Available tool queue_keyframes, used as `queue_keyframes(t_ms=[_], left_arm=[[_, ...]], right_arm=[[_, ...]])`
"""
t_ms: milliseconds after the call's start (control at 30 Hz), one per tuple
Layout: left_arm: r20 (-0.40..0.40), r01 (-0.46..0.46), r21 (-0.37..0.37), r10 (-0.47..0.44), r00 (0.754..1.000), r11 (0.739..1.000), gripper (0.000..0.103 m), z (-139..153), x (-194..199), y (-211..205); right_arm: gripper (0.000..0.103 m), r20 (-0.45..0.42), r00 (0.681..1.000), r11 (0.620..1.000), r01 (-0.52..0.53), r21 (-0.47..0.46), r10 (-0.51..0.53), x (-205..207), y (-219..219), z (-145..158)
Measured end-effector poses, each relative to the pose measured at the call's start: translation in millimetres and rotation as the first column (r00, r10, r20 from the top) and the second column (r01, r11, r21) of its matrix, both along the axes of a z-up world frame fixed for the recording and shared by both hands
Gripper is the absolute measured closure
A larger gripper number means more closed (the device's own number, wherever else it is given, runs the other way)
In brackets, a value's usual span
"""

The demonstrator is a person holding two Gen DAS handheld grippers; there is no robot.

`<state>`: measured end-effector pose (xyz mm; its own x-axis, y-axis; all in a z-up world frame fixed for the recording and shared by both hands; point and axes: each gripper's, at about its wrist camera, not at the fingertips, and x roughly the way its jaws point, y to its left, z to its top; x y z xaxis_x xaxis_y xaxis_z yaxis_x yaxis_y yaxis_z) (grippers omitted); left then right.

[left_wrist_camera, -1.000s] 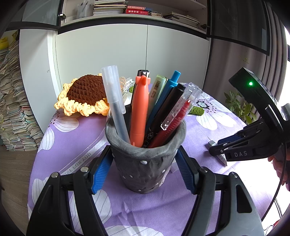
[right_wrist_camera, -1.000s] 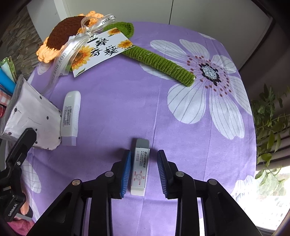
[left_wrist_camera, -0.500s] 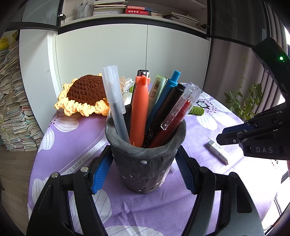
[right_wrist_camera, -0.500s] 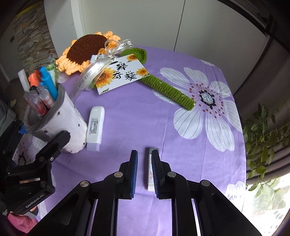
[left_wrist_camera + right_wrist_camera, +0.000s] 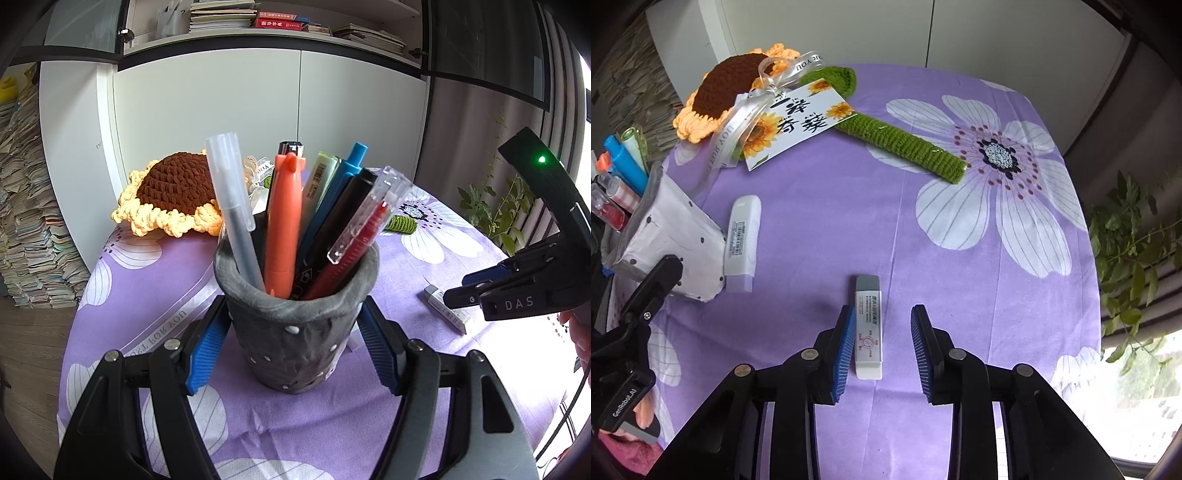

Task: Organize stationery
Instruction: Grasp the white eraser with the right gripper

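My left gripper [image 5: 293,341] is shut on a grey dotted pen holder [image 5: 295,332] full of several pens [image 5: 282,225], standing on the purple flowered tablecloth. The holder also shows at the left of the right wrist view [image 5: 670,240]. My right gripper [image 5: 882,347] is open, low over the cloth, with a white and grey eraser [image 5: 868,325] lying between its jaws, close to the left pad [image 5: 846,347]. The eraser and the right gripper [image 5: 476,295] also show at the right of the left wrist view, the eraser [image 5: 445,308] lying just under the fingertips. A white correction tape [image 5: 742,240] lies beside the holder.
A crochet sunflower [image 5: 724,92] with a green stem [image 5: 905,147], ribbon and card [image 5: 798,125] lies at the far side of the table [image 5: 960,258]. White cupboards [image 5: 258,118] stand behind. A plant [image 5: 1137,236] grows past the table's right edge.
My right gripper was nearly closed and raised half a second ago; it has come back down and opened around the eraser. The left gripper and pen holder have not moved.
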<state>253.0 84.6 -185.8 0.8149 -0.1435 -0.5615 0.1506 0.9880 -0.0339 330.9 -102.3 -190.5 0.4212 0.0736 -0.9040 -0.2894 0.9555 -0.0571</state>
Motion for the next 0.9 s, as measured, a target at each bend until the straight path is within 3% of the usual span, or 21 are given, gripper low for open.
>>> queue_keyframes(t_ms=[133,200,267,333,367,400,467,500,533,633,767,833,900], left_arm=[[0.000,0.000,0.000,0.000,1.000,1.000,0.033,-0.1,0.0,0.3],[0.000,0.000,0.001,0.000,1.000,1.000,0.033,-0.1,-0.2,-0.2],[0.000,0.000,0.001,0.000,1.000,1.000,0.033,-0.1,-0.2,-0.1],[0.000,0.000,0.002,0.000,1.000,1.000,0.033,0.0,0.1,0.5],[0.000,0.000,0.003,0.000,1.000,1.000,0.033,-0.1,-0.1,0.0],[0.000,0.000,0.003,0.000,1.000,1.000,0.033,-0.1,0.0,0.3],[0.000,0.000,0.003,0.000,1.000,1.000,0.033,-0.2,-0.3,-0.3],[0.001,0.000,0.003,0.000,1.000,1.000,0.033,-0.2,-0.3,-0.3],[0.000,0.000,0.004,0.000,1.000,1.000,0.033,-0.2,0.1,0.2],[0.001,0.000,0.004,0.000,1.000,1.000,0.033,-0.1,0.0,0.2],[0.000,0.000,0.005,0.000,1.000,1.000,0.033,-0.3,-0.1,0.0],[0.001,0.000,0.005,0.000,1.000,1.000,0.033,-0.2,0.1,0.4],[0.001,0.000,0.005,0.000,1.000,1.000,0.033,-0.4,-0.3,-0.2]], right_arm=[[0.071,0.017,1.000,1.000,0.017,0.024,-0.018,0.2,-5.0,5.5],[0.071,0.066,0.998,0.999,0.016,0.045,-0.019,-3.7,-7.7,15.5],[0.071,0.166,0.985,0.996,0.020,0.092,-0.035,-12.9,-11.2,31.7],[0.070,0.314,0.947,0.988,0.016,0.156,-0.065,-27.3,-16.9,52.1],[0.058,0.384,0.920,0.984,0.013,0.176,-0.081,-34.8,-19.5,61.0],[0.029,0.446,0.890,0.983,0.015,0.183,-0.097,-41.6,-22.0,67.7],[0.000,0.540,0.834,0.985,0.022,0.170,-0.111,-49.0,-24.3,74.5],[0.000,0.575,0.811,0.986,0.017,0.167,-0.111,-51.6,-25.7,75.5],[0.000,0.573,0.812,0.988,0.025,0.151,-0.108,-48.9,-24.9,76.7],[0.000,0.440,0.897,0.998,0.026,0.050,-0.045,-32.2,-17.1,67.3],[0.003,0.285,0.958,0.998,-0.006,0.059,-0.011,-25.9,-13.0,43.8],[0.020,0.207,0.978,0.996,-0.016,0.093,-0.003,-18.4,-12.1,34.0],[0.059,0.143,0.990,0.997,-0.010,0.081,-0.001,-10.4,-10.3,23.9]])
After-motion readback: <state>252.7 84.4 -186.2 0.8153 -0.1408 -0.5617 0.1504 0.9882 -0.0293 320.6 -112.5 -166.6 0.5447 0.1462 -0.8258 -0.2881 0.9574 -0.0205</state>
